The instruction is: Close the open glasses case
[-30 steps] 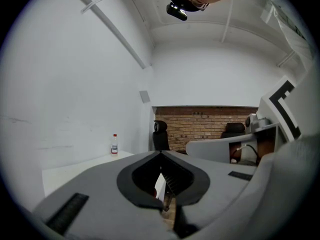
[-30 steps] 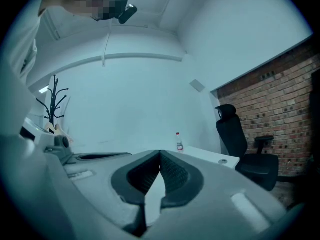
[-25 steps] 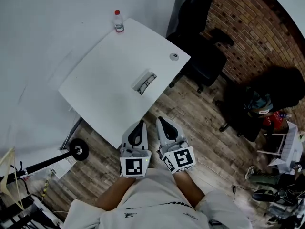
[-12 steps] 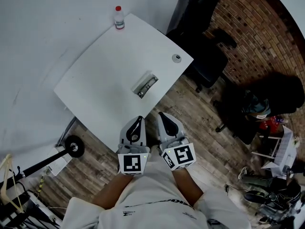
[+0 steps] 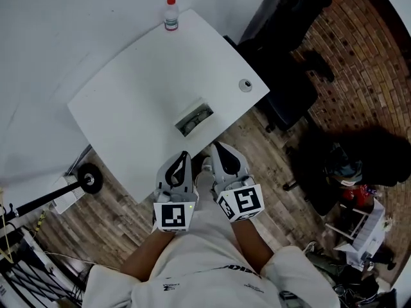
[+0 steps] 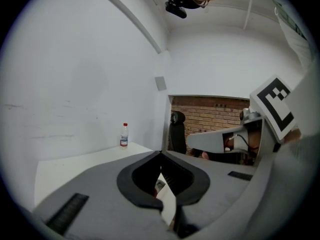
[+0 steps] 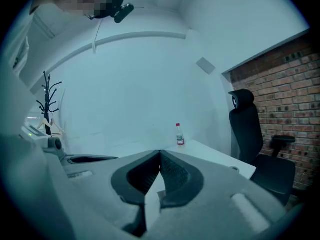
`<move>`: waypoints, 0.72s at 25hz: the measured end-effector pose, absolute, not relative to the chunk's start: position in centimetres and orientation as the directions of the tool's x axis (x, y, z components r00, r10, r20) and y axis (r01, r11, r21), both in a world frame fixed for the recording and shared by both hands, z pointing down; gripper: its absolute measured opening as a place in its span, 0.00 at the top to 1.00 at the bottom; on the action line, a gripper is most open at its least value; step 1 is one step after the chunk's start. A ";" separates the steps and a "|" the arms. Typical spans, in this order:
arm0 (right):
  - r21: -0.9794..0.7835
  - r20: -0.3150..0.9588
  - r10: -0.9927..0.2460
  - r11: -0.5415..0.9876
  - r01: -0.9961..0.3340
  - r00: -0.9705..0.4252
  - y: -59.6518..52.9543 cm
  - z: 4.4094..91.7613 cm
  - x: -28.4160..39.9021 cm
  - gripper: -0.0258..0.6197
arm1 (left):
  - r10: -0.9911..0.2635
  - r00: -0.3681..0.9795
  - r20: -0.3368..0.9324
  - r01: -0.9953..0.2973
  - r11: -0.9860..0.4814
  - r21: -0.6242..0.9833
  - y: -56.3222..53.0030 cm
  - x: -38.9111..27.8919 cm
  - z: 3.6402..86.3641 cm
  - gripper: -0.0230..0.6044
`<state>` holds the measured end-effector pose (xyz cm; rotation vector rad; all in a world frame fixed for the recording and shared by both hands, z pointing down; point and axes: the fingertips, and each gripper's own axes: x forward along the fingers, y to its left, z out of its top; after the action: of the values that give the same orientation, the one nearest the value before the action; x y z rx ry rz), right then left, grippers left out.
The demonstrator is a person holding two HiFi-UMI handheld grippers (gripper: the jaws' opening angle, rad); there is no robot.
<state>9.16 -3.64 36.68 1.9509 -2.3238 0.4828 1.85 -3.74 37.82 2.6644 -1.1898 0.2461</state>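
Note:
The open glasses case [image 5: 194, 119] lies near the front right edge of the white table [image 5: 128, 101], with its grey lining and something dark showing inside. Both grippers hover side by side over the wooden floor just short of that edge, pointing at the case. My left gripper [image 5: 184, 154] has its jaw tips together with nothing between them, as the left gripper view [image 6: 161, 154] also shows. My right gripper [image 5: 215, 145] is likewise shut and empty in the right gripper view [image 7: 160, 153]. Neither touches the case or the table.
A small bottle with a red cap [image 5: 171, 14] stands at the table's far corner, and a round grommet [image 5: 246, 85] sits near its right corner. A black office chair [image 5: 282, 76] stands to the right. A wheeled stand [image 5: 88, 178] is at the lower left, floor clutter at far right.
Both grippers have come forward together toward the table's front edge, and the gap to the glasses case has shrunk. Their jaws stayed together throughout.

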 end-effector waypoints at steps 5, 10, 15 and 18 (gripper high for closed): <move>-0.217 0.290 -0.924 0.191 -0.957 -0.250 -6.3 39.0 11.1 0.96 | -0.739 0.613 0.278 -0.787 -0.600 0.140 -5.9 3.9 39.6 0.97; -0.241 0.326 -0.899 0.221 -0.945 -0.293 -8.2 41.3 12.2 0.96 | -0.764 0.571 0.301 -0.820 -0.550 0.158 -7.7 5.4 41.5 0.97; -0.241 0.361 -0.869 0.265 -0.934 -0.340 -10.2 44.0 12.8 0.96 | -0.772 0.541 0.334 -0.839 -0.525 0.145 -8.5 6.0 44.0 0.97; -0.255 0.377 -0.852 0.282 -0.925 -0.363 -11.7 45.3 13.3 0.96 | -0.775 0.529 0.347 -0.847 -0.510 0.153 -9.1 6.4 45.4 0.97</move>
<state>13.25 -11.69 45.29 1.6655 -2.3760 0.6522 6.38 -9.10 45.42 2.4686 -1.3502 0.3369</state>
